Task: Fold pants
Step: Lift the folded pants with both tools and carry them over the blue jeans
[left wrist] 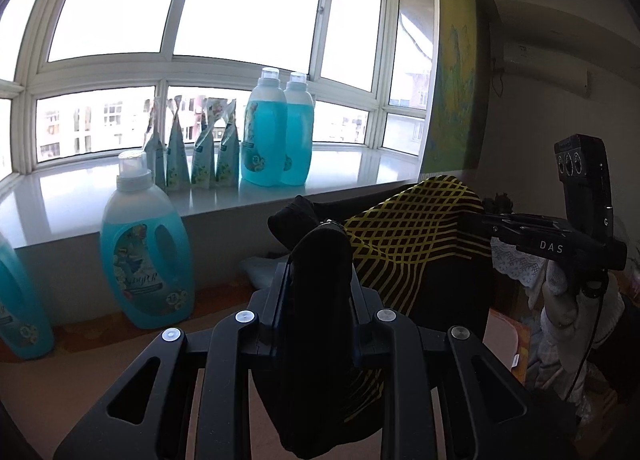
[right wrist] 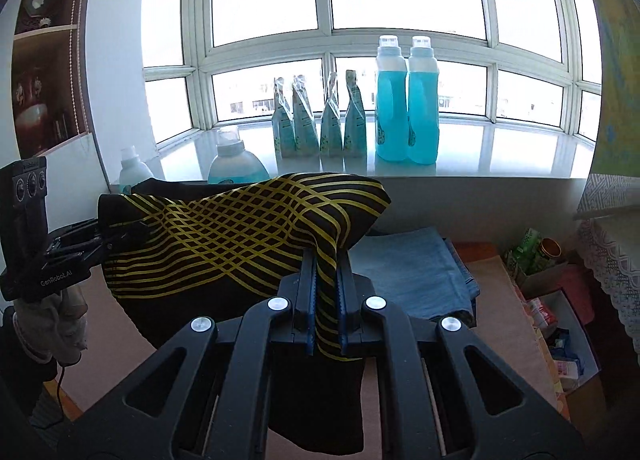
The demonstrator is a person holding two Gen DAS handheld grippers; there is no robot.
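Two grippers [left wrist: 320, 256] [right wrist: 326, 292] pinch limp pants [right wrist: 224, 236] — yellow-latticed black.

We look forward along each gripper's jaws toward the window sill [left wrist: 340, 168], both views close over the held pants [left wrist: 416, 236]. Our left view catches the right gripper [left wrist: 520, 238] at its right edge; our right view catches the left gripper [right wrist: 116, 236] at its left. Both share the blue bottles [right wrist: 406, 100].
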